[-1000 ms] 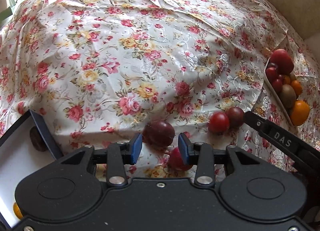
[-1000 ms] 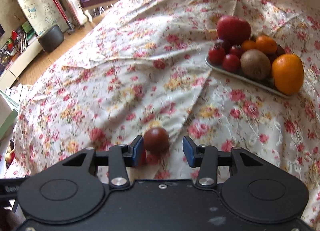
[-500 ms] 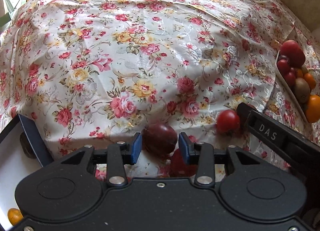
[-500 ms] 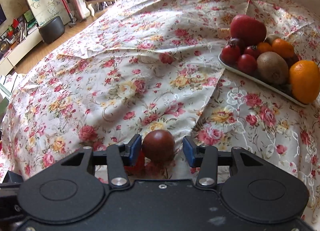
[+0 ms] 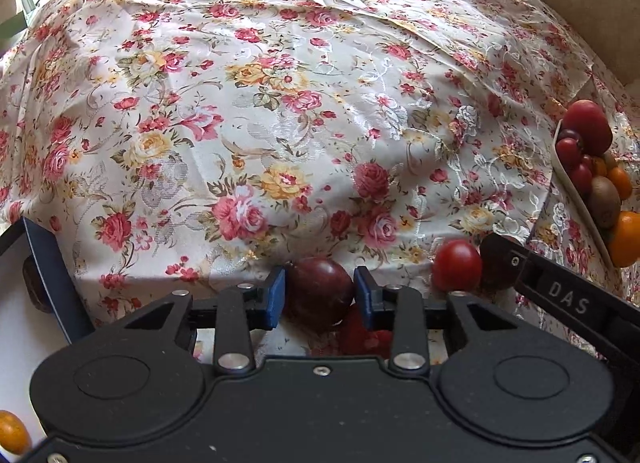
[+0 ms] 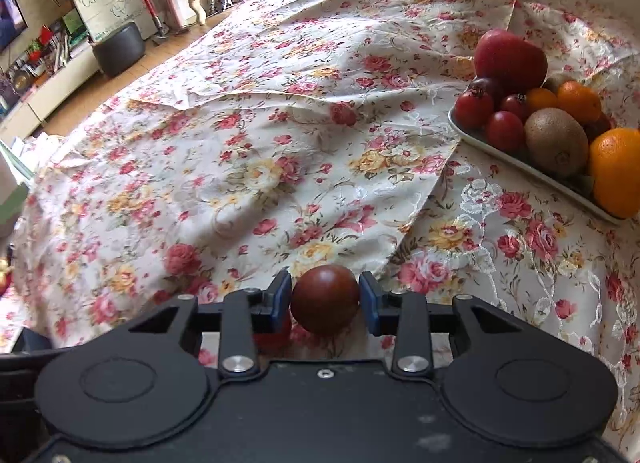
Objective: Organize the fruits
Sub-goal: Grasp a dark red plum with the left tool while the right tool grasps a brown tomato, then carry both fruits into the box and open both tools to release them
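Pads of the left gripper (image 5: 319, 294) press on both sides of a dark purple plum (image 5: 318, 291), pinching it just above the flowered cloth (image 5: 280, 103). The right gripper (image 6: 325, 302) has a dark brown-red tomato (image 6: 325, 299) between its blue pads; its jaws are closing, the right pad touching the skin and the left pad at or just off it.

A second ago both pairs of jaws stood wider, with open space on each side of the fruit; half a second ago they were wide still. Since then the pads have drawn in to the fruit. In the left view the red tomato (image 5: 457, 265) has come nearer to the right gripper's black arm (image 5: 560, 299), and the brown-red one beside it is now half hidden behind that arm.

Each held fruit sits midway between its pads, at the fingertips. A red fruit (image 5: 362, 337) lies under the left gripper, mostly hidden. The white tray (image 6: 532, 171) of apple, tomatoes, kiwi and oranges stands well apart, to the right in both views.
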Tool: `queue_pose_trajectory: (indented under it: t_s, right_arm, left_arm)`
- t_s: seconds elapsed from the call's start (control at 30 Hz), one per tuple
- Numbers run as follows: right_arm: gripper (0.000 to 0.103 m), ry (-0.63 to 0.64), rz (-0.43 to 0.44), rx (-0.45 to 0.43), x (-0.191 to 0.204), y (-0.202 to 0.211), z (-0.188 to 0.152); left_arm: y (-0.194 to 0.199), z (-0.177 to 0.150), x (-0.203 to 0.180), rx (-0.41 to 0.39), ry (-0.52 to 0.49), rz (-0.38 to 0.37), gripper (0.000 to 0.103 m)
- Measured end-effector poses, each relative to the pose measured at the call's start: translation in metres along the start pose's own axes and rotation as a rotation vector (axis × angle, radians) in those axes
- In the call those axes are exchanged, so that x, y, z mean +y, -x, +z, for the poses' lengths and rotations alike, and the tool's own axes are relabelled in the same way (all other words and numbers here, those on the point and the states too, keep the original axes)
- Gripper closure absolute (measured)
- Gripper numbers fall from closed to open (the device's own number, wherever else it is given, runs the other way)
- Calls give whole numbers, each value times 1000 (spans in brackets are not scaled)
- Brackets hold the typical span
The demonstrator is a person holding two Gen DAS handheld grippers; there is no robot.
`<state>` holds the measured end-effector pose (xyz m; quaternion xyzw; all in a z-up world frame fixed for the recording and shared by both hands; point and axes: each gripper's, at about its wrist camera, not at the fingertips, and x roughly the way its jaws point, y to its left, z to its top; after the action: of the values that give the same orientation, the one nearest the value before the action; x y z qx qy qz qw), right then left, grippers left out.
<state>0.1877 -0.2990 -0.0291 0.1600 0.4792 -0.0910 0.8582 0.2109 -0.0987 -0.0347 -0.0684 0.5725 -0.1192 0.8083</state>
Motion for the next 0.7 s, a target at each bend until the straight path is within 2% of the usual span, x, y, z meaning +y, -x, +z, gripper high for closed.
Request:
queue_pose_trajectory:
  t_s: [0.13, 0.47, 0.57, 0.7]
  right_arm:
    - [65, -23, 11, -14, -7, 18, -2]
    - [65, -20, 15, -27, -5, 71, -27]
    - [65, 9, 20, -18, 5, 87, -43]
    - [65, 42, 64, 3, 23, 108, -69]
  left_arm:
    - [12, -2, 1, 19, 14, -29, 59]
    - [66, -27, 9, -10, -19, -32, 59]
    - [82, -38, 21, -17, -14, -13, 59]
    - [106, -53, 44, -45, -3, 52, 59]
